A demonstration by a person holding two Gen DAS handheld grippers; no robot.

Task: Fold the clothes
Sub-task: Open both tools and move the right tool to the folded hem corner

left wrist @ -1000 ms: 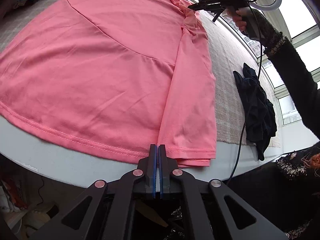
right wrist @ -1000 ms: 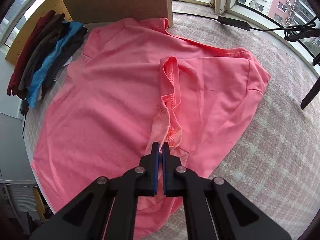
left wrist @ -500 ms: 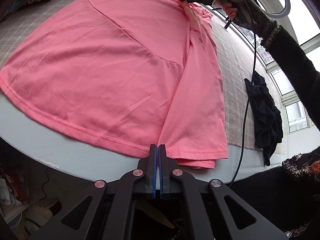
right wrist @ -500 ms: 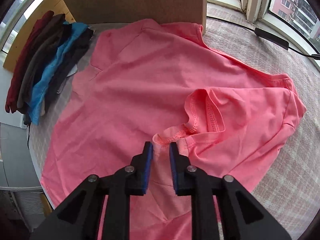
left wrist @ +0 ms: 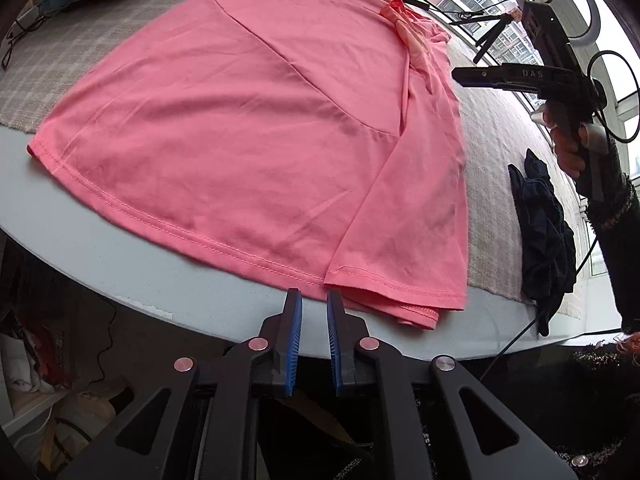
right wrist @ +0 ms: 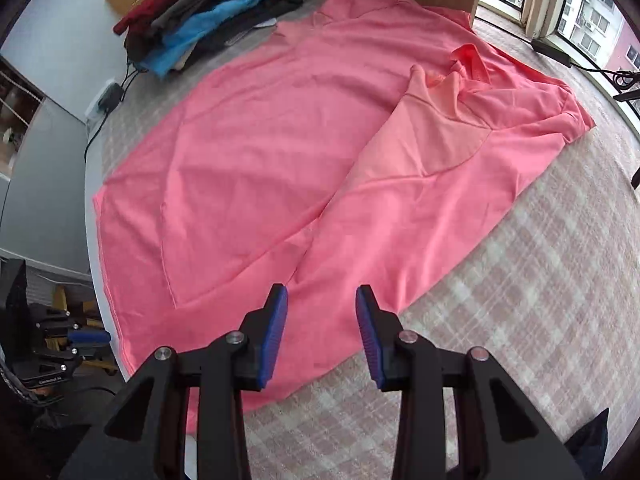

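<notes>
A pink t-shirt (left wrist: 256, 128) lies spread on the table, its right side folded over toward the middle, the collar (right wrist: 466, 66) bunched at the far end. My left gripper (left wrist: 313, 300) hovers just off the shirt's hem at the table's near edge, open a little with nothing between its blue pads. In the right wrist view the pink t-shirt (right wrist: 280, 152) fills the middle. My right gripper (right wrist: 322, 300) stands wide open above the folded edge, holding nothing. From the left wrist view the right gripper (left wrist: 516, 78) hangs in the air right of the shirt, held by a hand in a dark sleeve.
A stack of folded clothes (right wrist: 208, 12) in red, grey, blue and black sits at the far left by a wooden board. A dark crumpled garment (left wrist: 544, 236) lies right of the shirt on the checked cloth (right wrist: 520, 300). Cables run along the window side.
Both grippers have let go of the shirt and opened. The right gripper drew back from the collar, which now lies on the shirt. The left gripper pulled slightly off the hem.
</notes>
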